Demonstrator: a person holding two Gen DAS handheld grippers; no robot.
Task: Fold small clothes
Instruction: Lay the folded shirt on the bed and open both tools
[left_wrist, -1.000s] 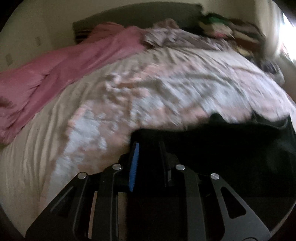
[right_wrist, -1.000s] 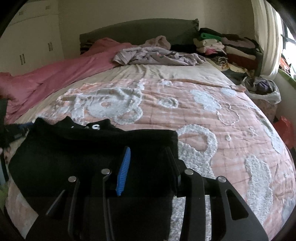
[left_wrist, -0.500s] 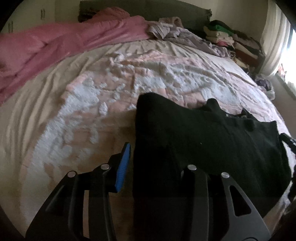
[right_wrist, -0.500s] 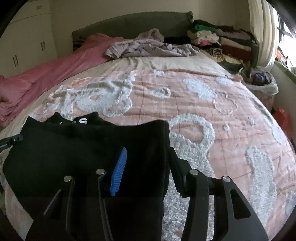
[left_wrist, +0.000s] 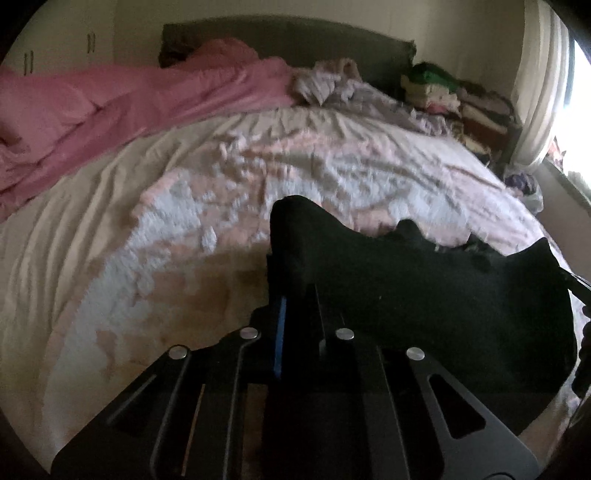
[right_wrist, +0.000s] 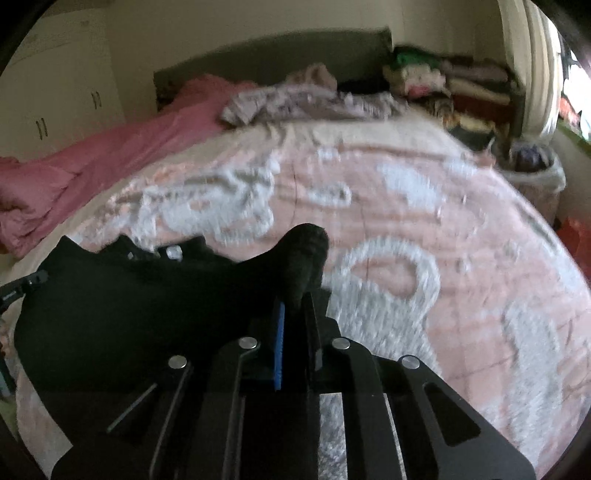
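Observation:
A black garment (left_wrist: 424, 295) lies on the pink and white bedspread (left_wrist: 184, 240) near the bed's front edge. My left gripper (left_wrist: 295, 295) is shut on its left corner, which bunches up between the fingers. In the right wrist view the same black garment (right_wrist: 129, 314) spreads to the left, and my right gripper (right_wrist: 295, 306) is shut on its right corner, which pokes up past the fingertips. A small white print shows near the garment's collar (right_wrist: 173, 253). The cloth hangs stretched between the two grippers.
A pink duvet (left_wrist: 129, 99) lies along the left side of the bed. A crumpled lilac garment (right_wrist: 314, 99) sits near the dark headboard (right_wrist: 277, 55). Stacked folded clothes (right_wrist: 443, 81) stand at the back right. A bag of clothes (right_wrist: 532, 162) sits beside the bed at the right.
Both grippers have closed on the garment's corners; half a second ago their jaws stood open around the cloth. The pinched corners now bunch up and rise from the bedspread.

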